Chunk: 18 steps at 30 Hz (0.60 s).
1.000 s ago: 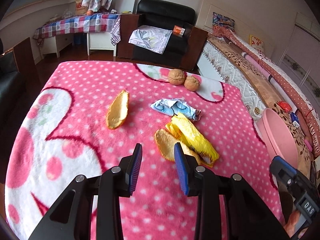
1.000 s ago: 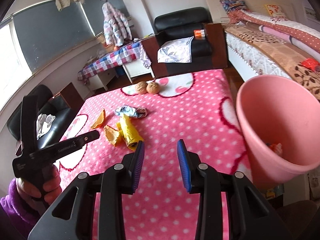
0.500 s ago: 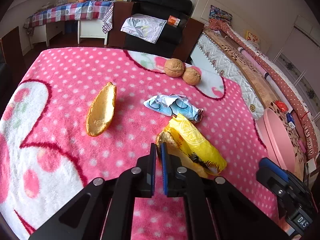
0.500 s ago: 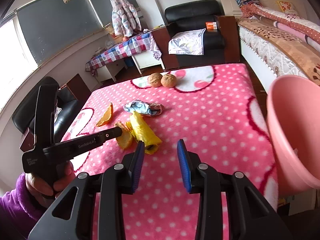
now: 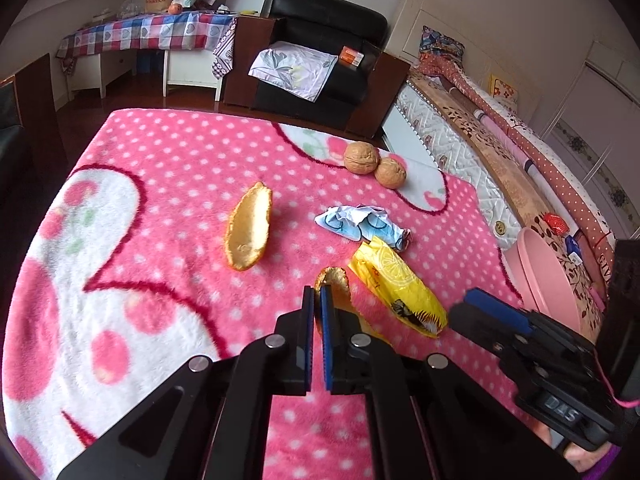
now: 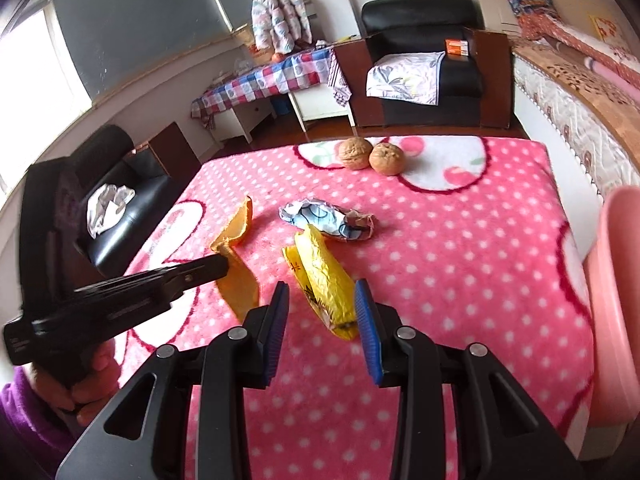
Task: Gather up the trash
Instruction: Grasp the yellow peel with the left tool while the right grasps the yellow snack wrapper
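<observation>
Pinching one orange peel [image 5: 335, 286] by its edge, our left gripper [image 5: 315, 312] has its jaws nearly together, the peel lifted off the pink blanket [image 5: 168, 168]. Our right gripper [image 6: 322, 316] is spread wide, straddling the near end of the yellow wrapper [image 6: 324, 280] without touching it. The pink bin [image 6: 616, 304] stands at the blanket's right edge.

place: home bedroom | evidence: bed [image 5: 500, 152], black armchair [image 6: 420, 64], hanging jacket [image 6: 280, 16], checkered-cloth table [image 5: 148, 34]
</observation>
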Each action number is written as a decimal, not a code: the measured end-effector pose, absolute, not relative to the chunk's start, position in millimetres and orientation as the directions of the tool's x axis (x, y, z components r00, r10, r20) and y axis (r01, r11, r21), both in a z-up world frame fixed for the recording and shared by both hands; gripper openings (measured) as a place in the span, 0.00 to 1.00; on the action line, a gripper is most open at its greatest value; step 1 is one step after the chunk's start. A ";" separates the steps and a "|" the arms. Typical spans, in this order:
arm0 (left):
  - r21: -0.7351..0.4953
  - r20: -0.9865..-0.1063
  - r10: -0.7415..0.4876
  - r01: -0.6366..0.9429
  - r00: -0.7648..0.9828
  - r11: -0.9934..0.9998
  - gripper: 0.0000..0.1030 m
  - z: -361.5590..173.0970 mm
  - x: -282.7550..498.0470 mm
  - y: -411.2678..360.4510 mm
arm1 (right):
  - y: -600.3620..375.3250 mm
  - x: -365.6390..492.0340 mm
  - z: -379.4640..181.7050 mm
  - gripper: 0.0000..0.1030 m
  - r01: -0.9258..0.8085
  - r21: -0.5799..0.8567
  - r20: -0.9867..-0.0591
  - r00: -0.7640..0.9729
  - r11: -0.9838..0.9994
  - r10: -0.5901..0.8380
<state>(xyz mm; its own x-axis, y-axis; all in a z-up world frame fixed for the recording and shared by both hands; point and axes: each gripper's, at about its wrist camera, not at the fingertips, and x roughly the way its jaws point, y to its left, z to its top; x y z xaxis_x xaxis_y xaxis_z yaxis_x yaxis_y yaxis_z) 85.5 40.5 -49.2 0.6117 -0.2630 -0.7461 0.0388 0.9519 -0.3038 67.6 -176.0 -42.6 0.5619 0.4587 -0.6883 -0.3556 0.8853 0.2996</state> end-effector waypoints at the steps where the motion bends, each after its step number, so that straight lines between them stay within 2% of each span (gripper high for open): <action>1: -0.306 -0.746 -0.263 0.036 0.611 0.951 0.03 -49.2 84.2 41.7 | -174.2 69.9 -44.3 0.33 -0.355 0.293 -0.694 0.559 0.888 0.453; 9: -0.316 -0.749 -0.259 0.014 0.611 0.949 0.03 -48.9 74.2 51.5 | -164.5 85.6 -61.5 0.33 -0.337 0.230 -0.753 0.533 0.913 0.386; 10: -0.317 -0.748 -0.259 0.014 0.611 0.948 0.03 -48.8 73.3 51.7 | -165.0 85.3 -62.1 0.30 -0.334 0.237 -0.753 0.530 0.912 0.390; 11: -0.318 -0.747 -0.260 0.014 0.611 0.948 0.03 -48.5 72.2 52.0 | -165.4 84.3 -62.7 0.22 -0.334 0.243 -0.753 0.527 0.911 0.394; 18: -0.320 -0.741 -0.259 0.014 0.620 0.947 0.03 -42.6 65.8 49.2 | -170.7 70.0 -58.1 0.15 -0.336 0.272 -0.739 0.528 0.902 0.420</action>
<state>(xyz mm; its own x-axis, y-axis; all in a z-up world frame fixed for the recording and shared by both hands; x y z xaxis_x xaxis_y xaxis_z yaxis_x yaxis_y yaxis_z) 65.8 49.2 -42.6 0.6198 -0.2591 -0.7408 0.0138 0.9474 -0.3199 70.0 -170.7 -58.1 0.5277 0.4197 -0.7385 -0.3362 0.9016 0.2722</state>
